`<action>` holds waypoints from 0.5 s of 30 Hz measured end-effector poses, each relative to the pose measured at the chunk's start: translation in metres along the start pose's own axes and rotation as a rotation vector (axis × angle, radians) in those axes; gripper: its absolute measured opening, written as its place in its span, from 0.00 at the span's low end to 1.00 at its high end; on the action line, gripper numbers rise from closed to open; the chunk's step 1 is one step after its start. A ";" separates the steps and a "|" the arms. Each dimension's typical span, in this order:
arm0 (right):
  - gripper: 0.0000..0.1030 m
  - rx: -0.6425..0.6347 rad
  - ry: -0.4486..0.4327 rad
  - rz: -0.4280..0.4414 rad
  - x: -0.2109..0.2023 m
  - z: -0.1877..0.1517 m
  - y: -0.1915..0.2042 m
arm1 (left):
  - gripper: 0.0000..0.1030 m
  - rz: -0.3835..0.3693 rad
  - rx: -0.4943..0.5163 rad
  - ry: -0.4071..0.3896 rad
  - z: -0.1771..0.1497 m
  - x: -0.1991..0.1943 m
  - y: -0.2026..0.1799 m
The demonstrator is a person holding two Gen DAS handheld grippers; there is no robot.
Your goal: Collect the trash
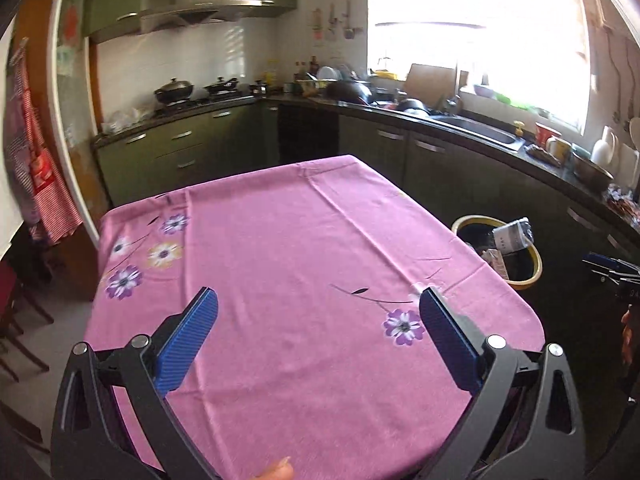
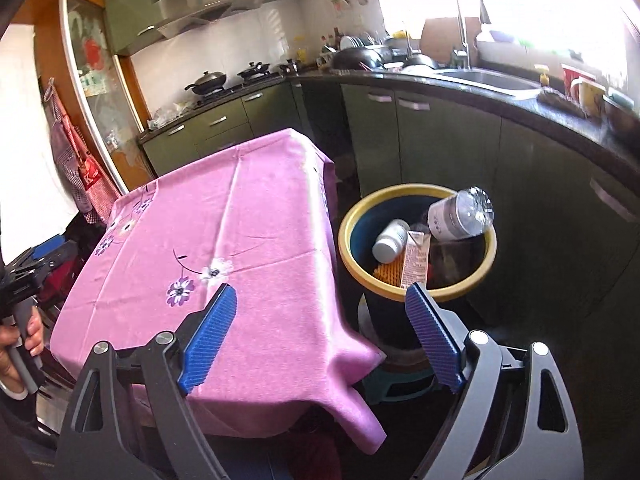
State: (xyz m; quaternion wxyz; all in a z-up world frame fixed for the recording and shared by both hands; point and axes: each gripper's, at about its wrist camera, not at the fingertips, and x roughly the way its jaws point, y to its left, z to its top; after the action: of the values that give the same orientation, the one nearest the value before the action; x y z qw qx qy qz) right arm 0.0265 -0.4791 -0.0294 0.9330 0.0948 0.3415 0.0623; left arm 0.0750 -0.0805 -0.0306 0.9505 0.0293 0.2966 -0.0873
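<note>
Both grippers wide, nothing held. Clear bottle (image 2: 460, 216) tilts across bin (image 2: 416, 288) rim, maybe slipping in. Right gripper (image 2: 320, 304) nearer; left gripper (image 1: 320, 308) over bare pink cloth (image 1: 280, 240).

Counter: a table (image 1: 304, 360) draped in a pink cloth (image 2: 224, 216) printed with purple, white and yellow flowers; the cloth hangs over the edges and sags in a loose fold at the near corner.
On the counter: only the cloth lies on it, creased in faint lines.
Floor: dark beside the counter.
On the floor: a low stool (image 2: 396, 380) just beside the counter's corner; a yellow-rimmed bin (image 2: 416, 280) stands on the stool, holding a clear plastic bottle (image 2: 460, 216), a white bottle (image 2: 390, 240) and a small carton (image 2: 416, 260).
</note>
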 end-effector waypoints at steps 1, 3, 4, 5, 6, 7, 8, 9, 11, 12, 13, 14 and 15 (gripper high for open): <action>0.85 -0.013 -0.011 -0.002 -0.005 -0.002 0.006 | 0.93 0.014 -0.026 -0.012 -0.005 -0.011 0.008; 0.89 -0.036 -0.035 -0.010 -0.014 -0.005 0.015 | 0.93 0.027 -0.068 -0.032 -0.015 -0.033 0.023; 0.89 -0.050 -0.042 -0.016 -0.017 -0.006 0.020 | 0.93 0.037 -0.086 -0.043 -0.019 -0.043 0.029; 0.89 -0.063 -0.049 -0.022 -0.021 -0.007 0.025 | 0.93 0.050 -0.104 -0.058 -0.023 -0.053 0.033; 0.89 -0.075 -0.058 -0.029 -0.026 -0.008 0.029 | 0.93 0.059 -0.113 -0.072 -0.027 -0.060 0.036; 0.90 -0.086 -0.066 -0.035 -0.030 -0.009 0.033 | 0.93 0.069 -0.120 -0.087 -0.031 -0.068 0.038; 0.90 -0.095 -0.071 -0.043 -0.033 -0.011 0.037 | 0.93 0.075 -0.123 -0.097 -0.033 -0.074 0.038; 0.90 -0.104 -0.078 -0.050 -0.036 -0.013 0.041 | 0.93 0.081 -0.126 -0.105 -0.035 -0.079 0.039; 0.91 -0.116 -0.087 -0.061 -0.043 -0.016 0.046 | 0.93 0.087 -0.124 -0.113 -0.038 -0.086 0.037; 0.91 -0.121 -0.090 -0.068 -0.046 -0.019 0.048 | 0.93 0.088 -0.118 -0.115 -0.039 -0.089 0.036; 0.91 -0.124 -0.092 -0.073 -0.048 -0.020 0.049 | 0.93 0.090 -0.114 -0.117 -0.040 -0.090 0.034; 0.91 -0.125 -0.093 -0.074 -0.049 -0.021 0.049 | 0.93 0.090 -0.112 -0.121 -0.041 -0.092 0.033; 0.91 -0.124 -0.094 -0.072 -0.050 -0.022 0.049 | 0.93 0.088 -0.110 -0.123 -0.042 -0.093 0.032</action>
State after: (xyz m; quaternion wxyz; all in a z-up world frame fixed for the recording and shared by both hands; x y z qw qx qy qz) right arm -0.0283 -0.4369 -0.0043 0.9538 0.0271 0.2959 0.0453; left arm -0.0179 -0.0308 -0.0116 0.9700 -0.0152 0.2406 -0.0309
